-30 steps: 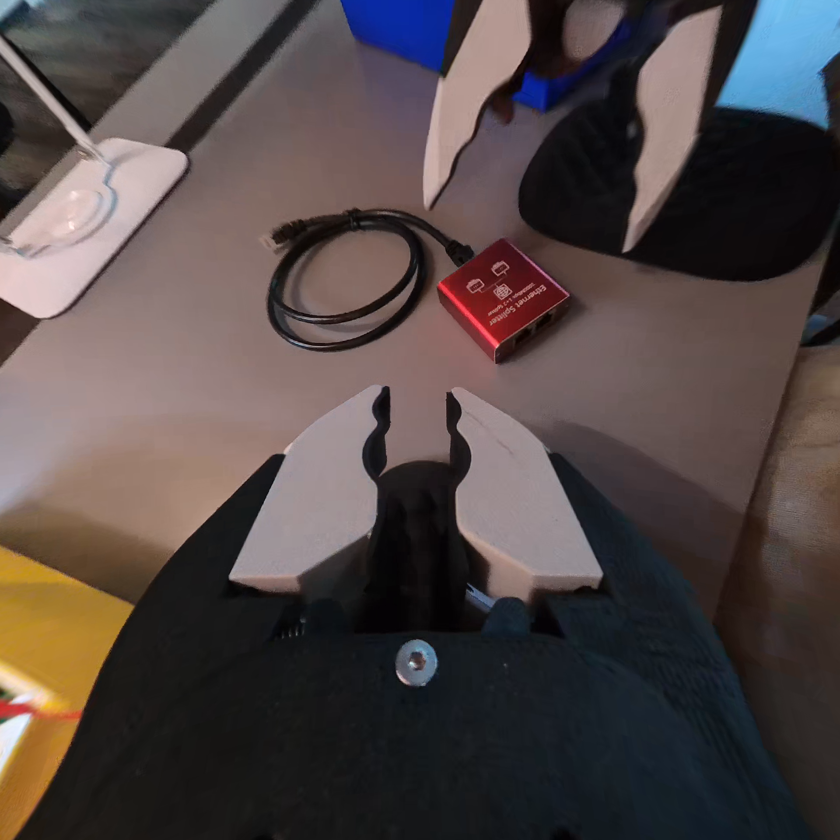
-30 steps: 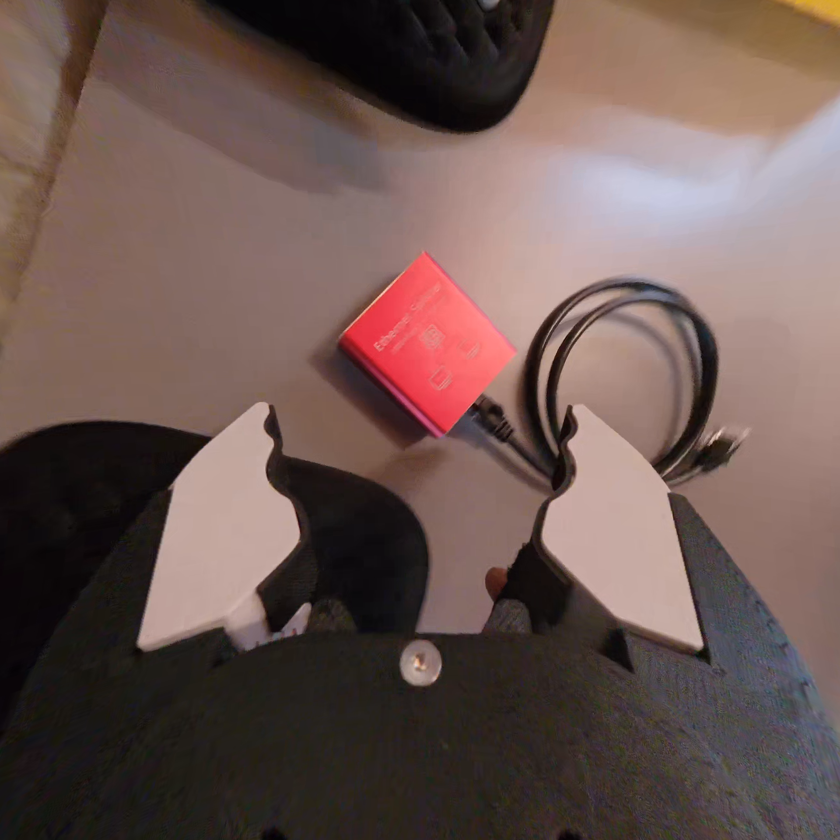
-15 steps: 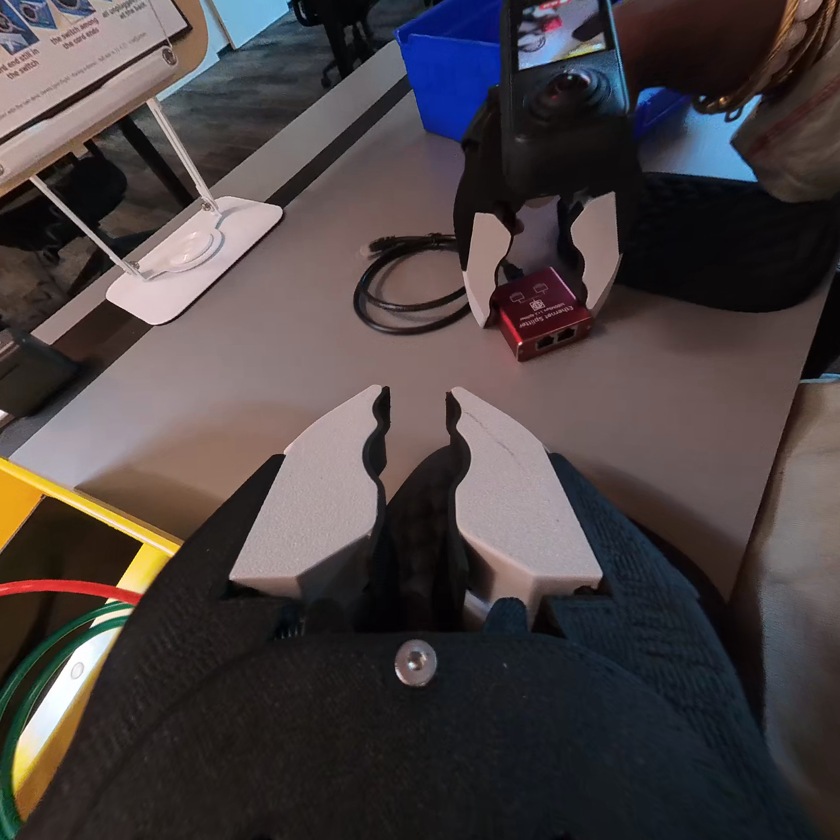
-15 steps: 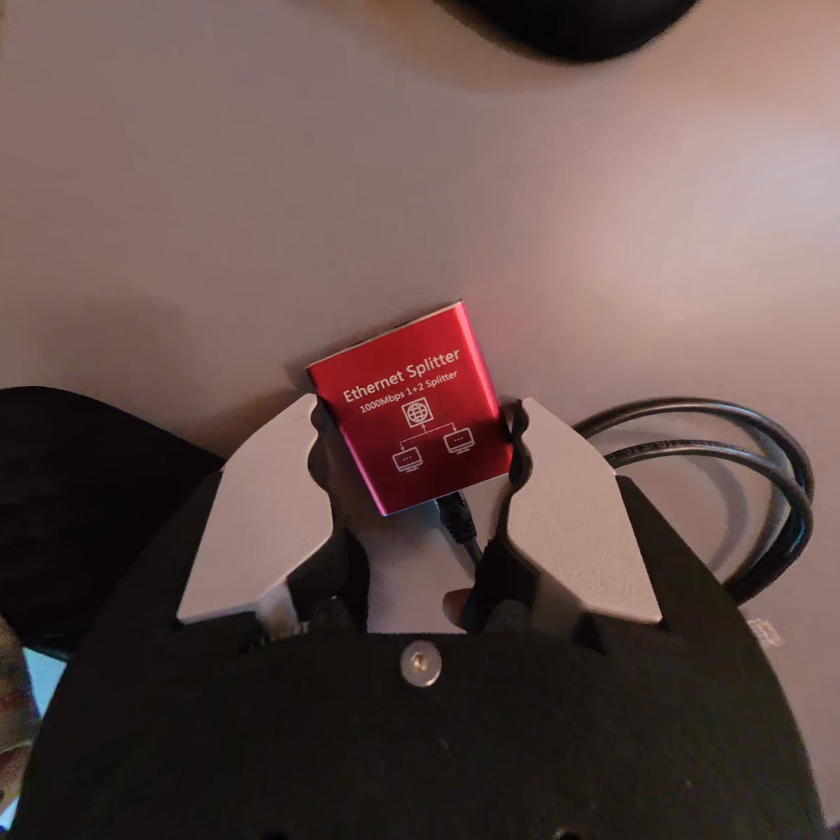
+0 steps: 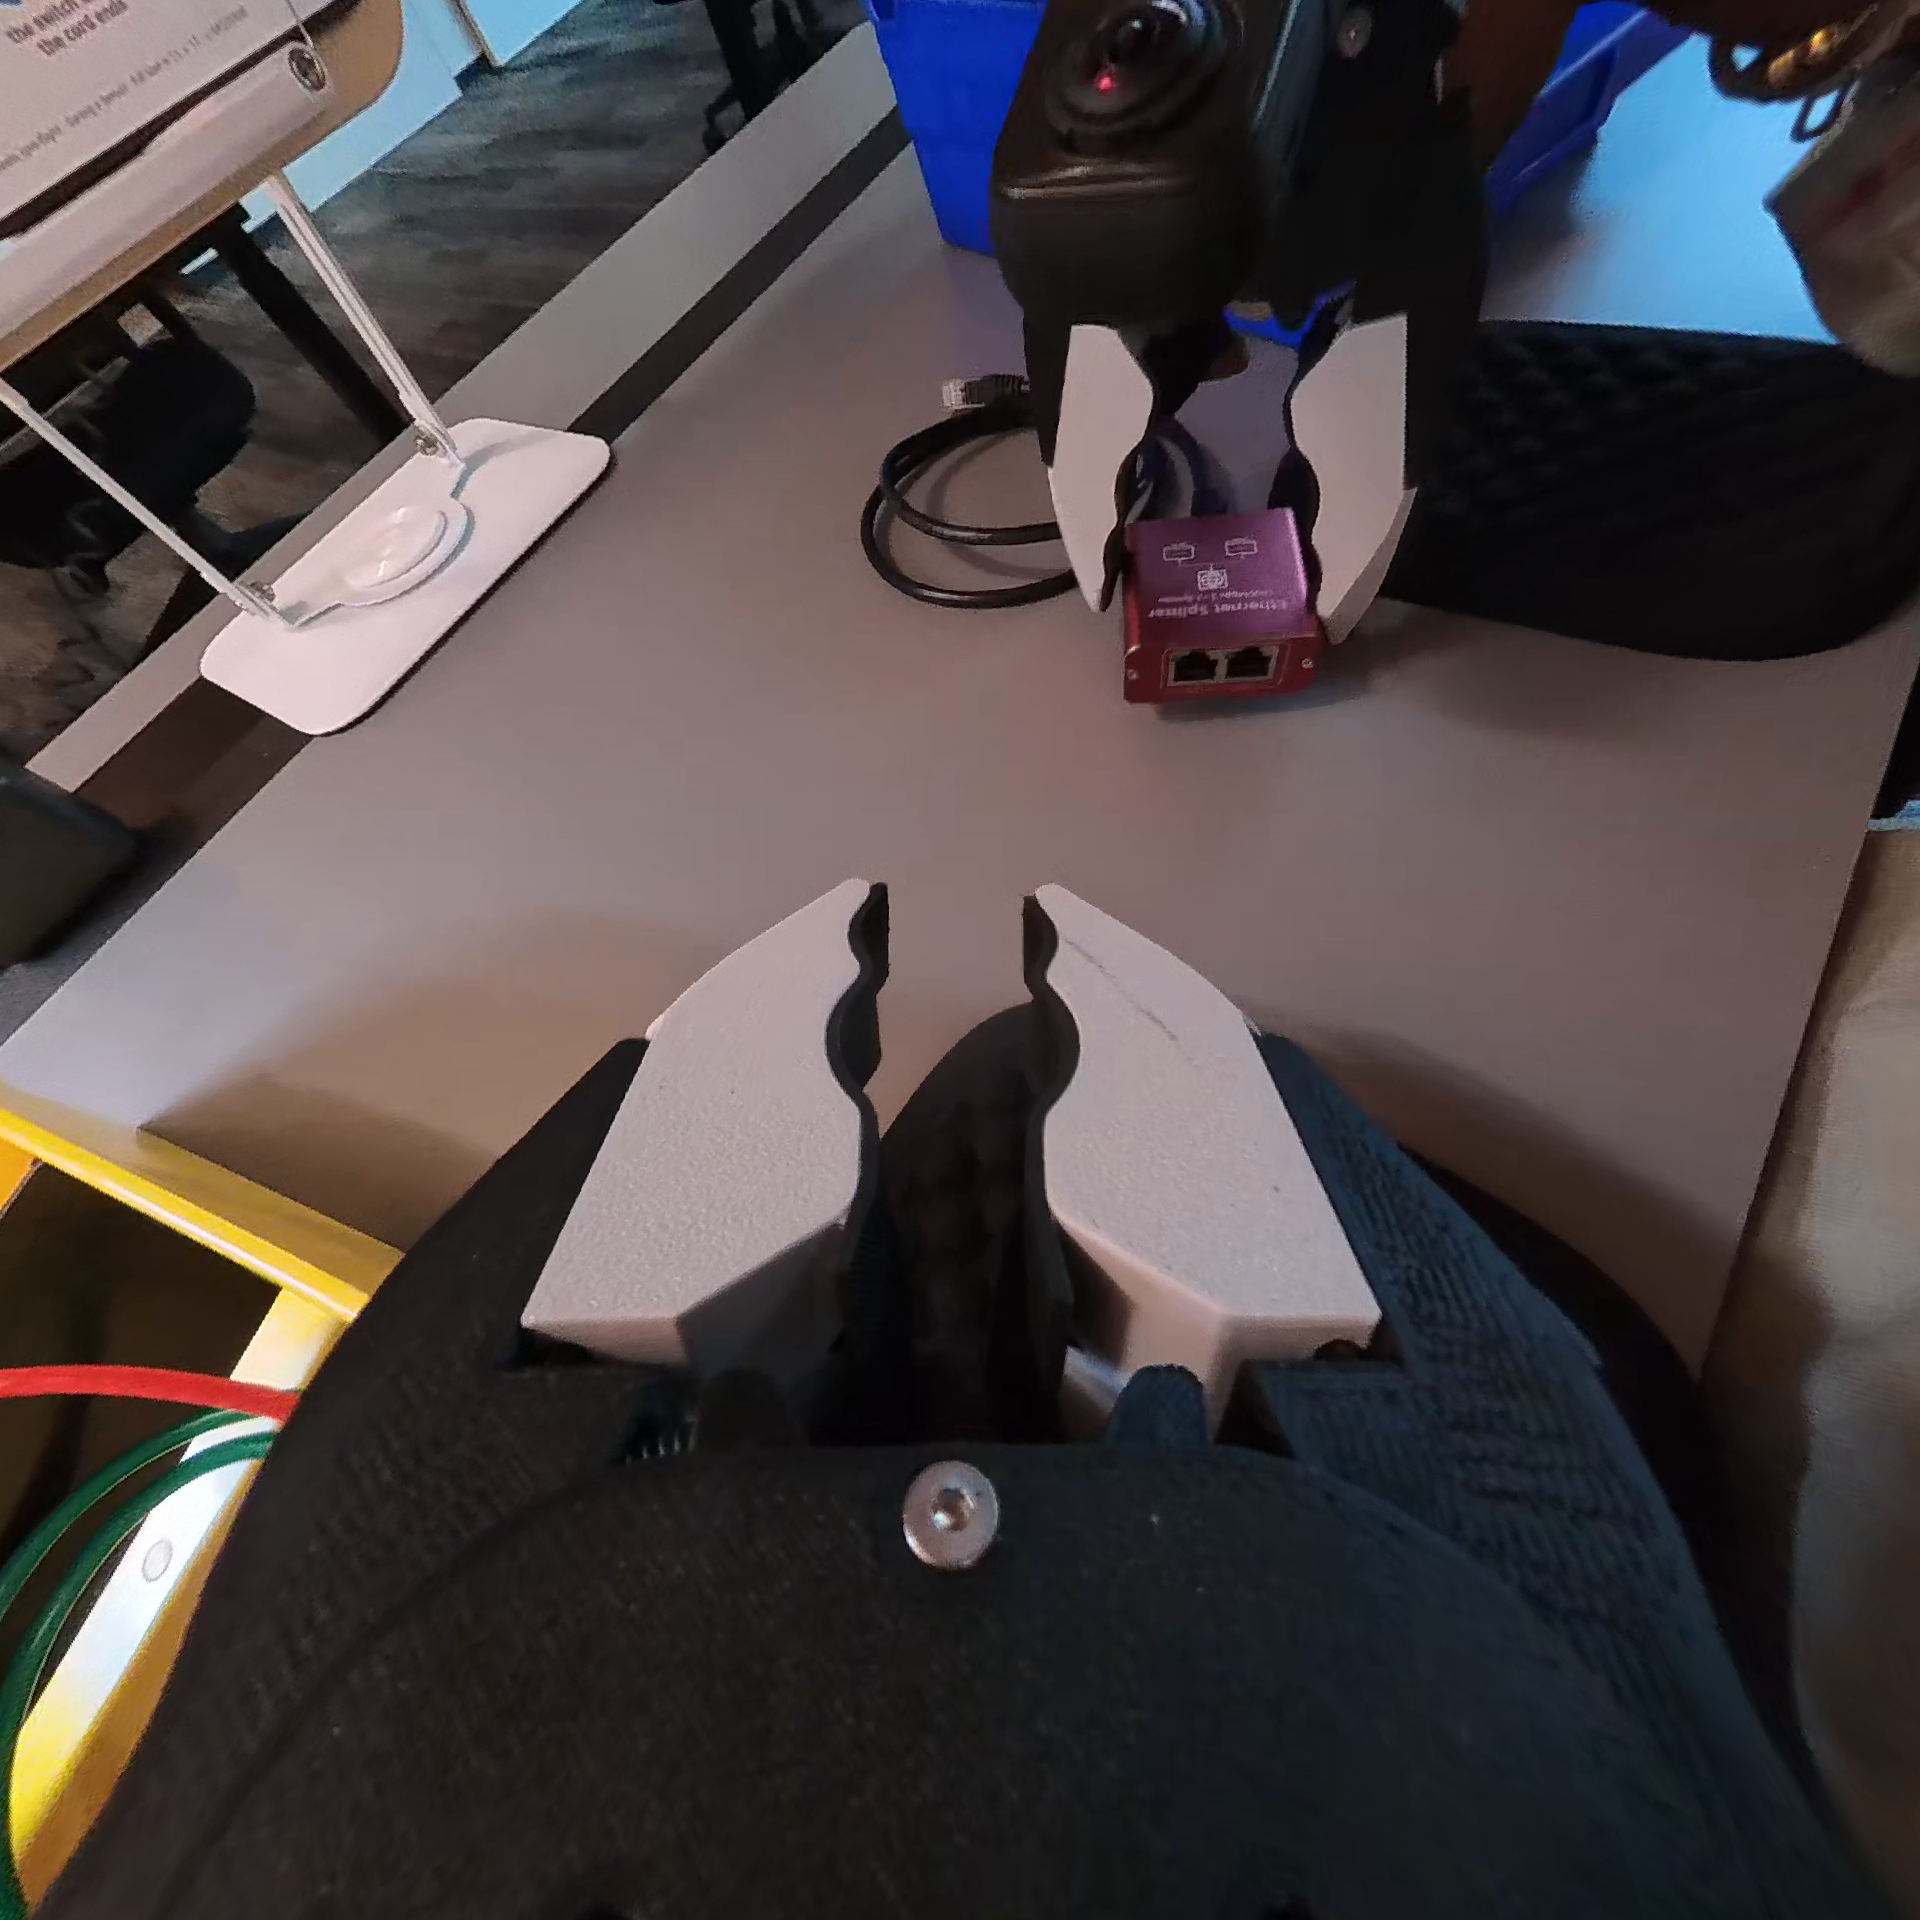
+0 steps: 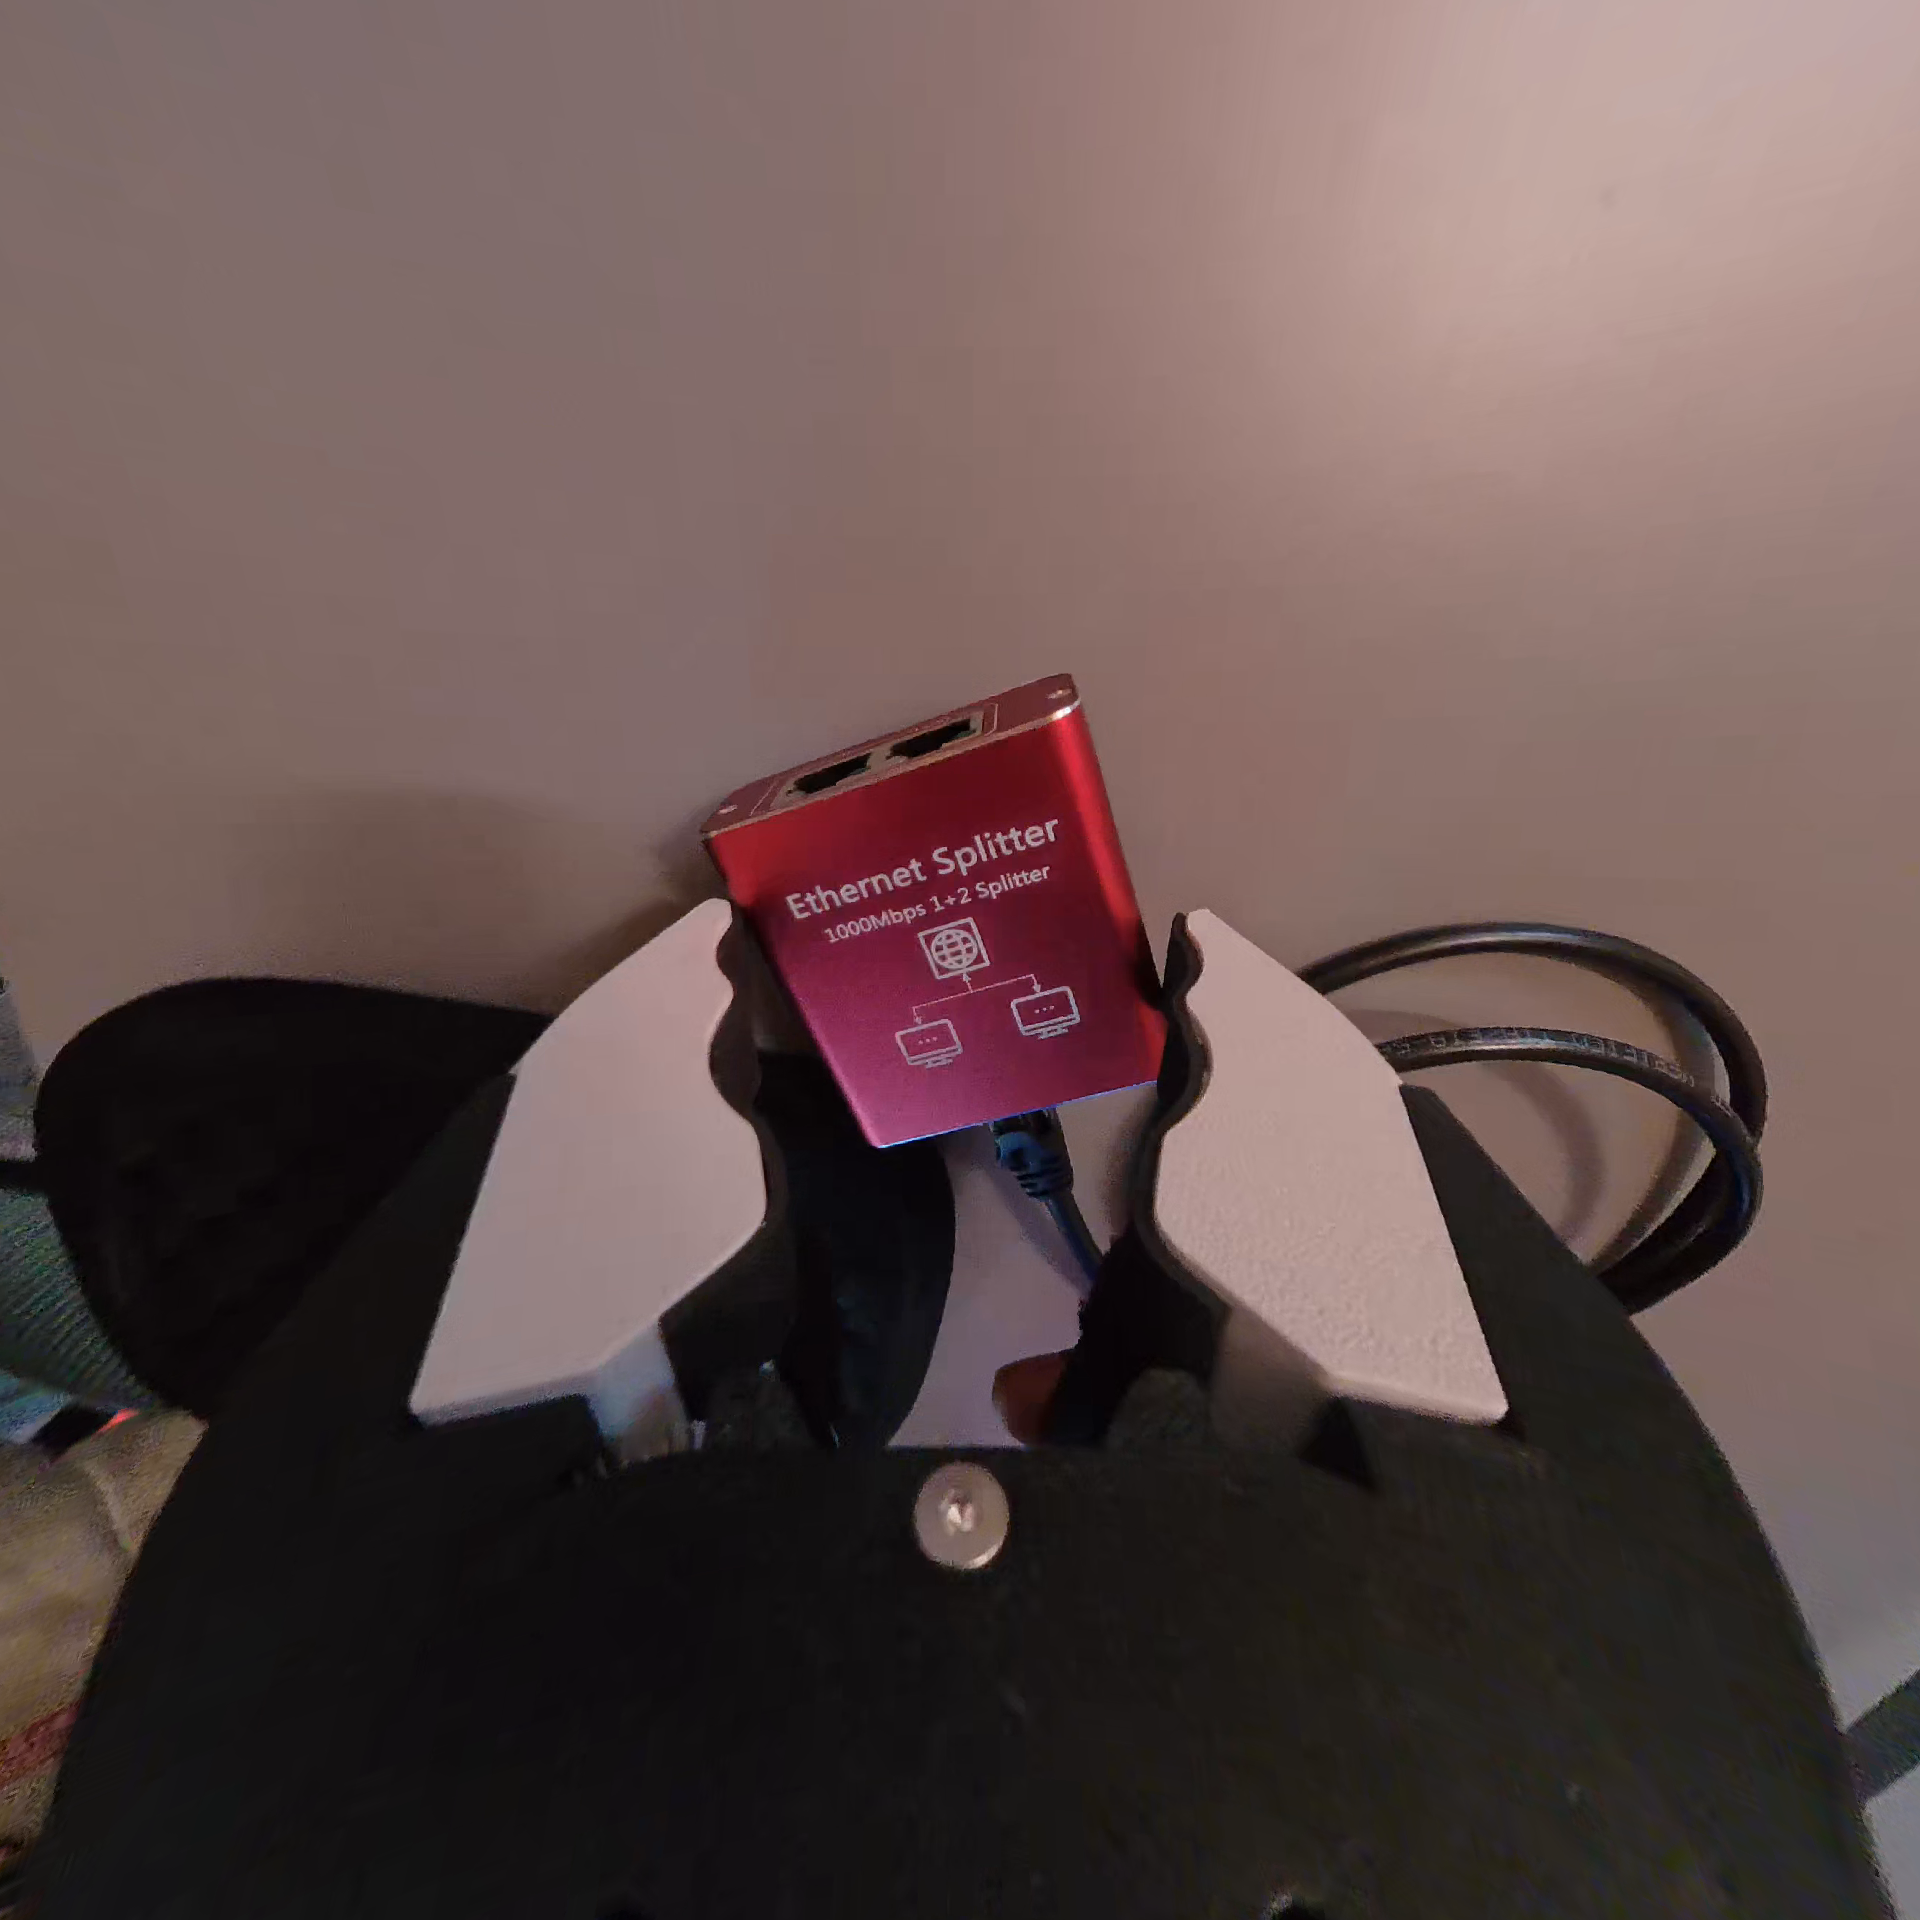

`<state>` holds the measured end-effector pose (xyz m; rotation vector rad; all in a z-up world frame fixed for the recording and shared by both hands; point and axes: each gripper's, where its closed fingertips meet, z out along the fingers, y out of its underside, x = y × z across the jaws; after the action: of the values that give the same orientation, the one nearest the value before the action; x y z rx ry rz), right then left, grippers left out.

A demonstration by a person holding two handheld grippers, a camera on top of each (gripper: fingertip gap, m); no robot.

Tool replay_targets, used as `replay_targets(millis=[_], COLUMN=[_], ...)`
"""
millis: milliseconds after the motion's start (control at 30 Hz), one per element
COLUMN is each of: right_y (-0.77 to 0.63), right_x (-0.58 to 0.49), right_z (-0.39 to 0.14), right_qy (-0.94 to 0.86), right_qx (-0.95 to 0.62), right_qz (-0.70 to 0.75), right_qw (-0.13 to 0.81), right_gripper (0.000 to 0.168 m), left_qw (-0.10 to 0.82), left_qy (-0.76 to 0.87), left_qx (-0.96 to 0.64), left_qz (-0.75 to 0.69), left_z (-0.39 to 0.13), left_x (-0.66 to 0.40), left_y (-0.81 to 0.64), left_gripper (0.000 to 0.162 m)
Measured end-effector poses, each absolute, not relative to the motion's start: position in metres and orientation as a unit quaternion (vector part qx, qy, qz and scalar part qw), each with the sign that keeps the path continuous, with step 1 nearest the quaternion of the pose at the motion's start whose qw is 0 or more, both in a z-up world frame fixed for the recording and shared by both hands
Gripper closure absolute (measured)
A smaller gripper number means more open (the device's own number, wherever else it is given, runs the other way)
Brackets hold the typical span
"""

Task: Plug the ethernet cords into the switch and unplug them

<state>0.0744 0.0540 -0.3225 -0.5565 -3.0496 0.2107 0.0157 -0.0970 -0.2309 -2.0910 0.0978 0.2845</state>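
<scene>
The red switch [image 6: 956, 935] rests on the grey table [image 5: 727, 790], its two empty ports facing my left gripper in the left wrist view [image 5: 1210, 582]. My right gripper [image 6: 956, 920] is shut on the switch's two sides; it also shows in the left wrist view [image 5: 1218, 618]. A black ethernet cord [image 6: 1662, 1049] is plugged into the switch's rear [image 6: 1034, 1153] and coils to the side [image 5: 914, 561], with its loose plug [image 5: 971, 390] lying on the table. My left gripper [image 5: 956, 904] is slightly open and empty, well short of the switch.
A white stand base [image 5: 405, 561] sits at the table's left. A blue bin [image 5: 956, 125] stands at the back, and a black pad [image 5: 1662, 488] lies behind the switch on the right. A yellow bin [image 5: 208, 1226] with green and red cords is at lower left. Left tips to right tips: about 20 centimeters.
My right gripper came down and closed on the switch, then turned it so its ports face my left gripper. My left gripper drew back from the switch and kept the same gap.
</scene>
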Motion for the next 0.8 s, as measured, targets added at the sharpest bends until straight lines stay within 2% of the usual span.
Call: replay_targets(millis=[167,233,400,500,600,700,800], right_y=[0.049,0.046,0.024,0.016,0.022,0.029,0.035], right_x=[0.069,0.066,0.058,0.07,0.079,0.082,0.083], right_z=[-0.33,-0.325,-0.264,-0.228,-0.22,-0.221,-0.222], right_qy=[-0.976,-0.973,-0.898,-0.826,-0.763,-0.709,-0.665], right_qx=[-0.187,-0.176,-0.207,-0.244,-0.268,-0.267,-0.278], right_qz=[0.102,0.128,0.32,0.437,0.513,0.571,0.613], right_qw=[0.047,0.078,0.219,0.26,0.287,0.316,0.324], right_gripper=[0.092,0.097,0.059,0.049,0.052,0.065,0.076], left_qw=[0.49,0.487,0.485,0.47,0.434,0.403,0.464], left_qy=[0.032,0.004,-0.085,-0.15,-0.202,-0.239,-0.277], left_qx=[-0.862,-0.863,-0.848,-0.839,-0.846,-0.855,-0.83], left_qz=[0.126,0.135,0.194,0.231,0.233,0.22,0.136], left_z=[-0.227,-0.224,-0.204,-0.196,-0.203,-0.214,-0.213], left_x=[0.012,0.002,-0.045,-0.076,-0.101,-0.122,-0.127], left_y=[-0.104,-0.112,-0.16,-0.201,-0.235,-0.252,-0.226], left_gripper=[0.135,0.133,0.128,0.128,0.125,0.123,0.117])
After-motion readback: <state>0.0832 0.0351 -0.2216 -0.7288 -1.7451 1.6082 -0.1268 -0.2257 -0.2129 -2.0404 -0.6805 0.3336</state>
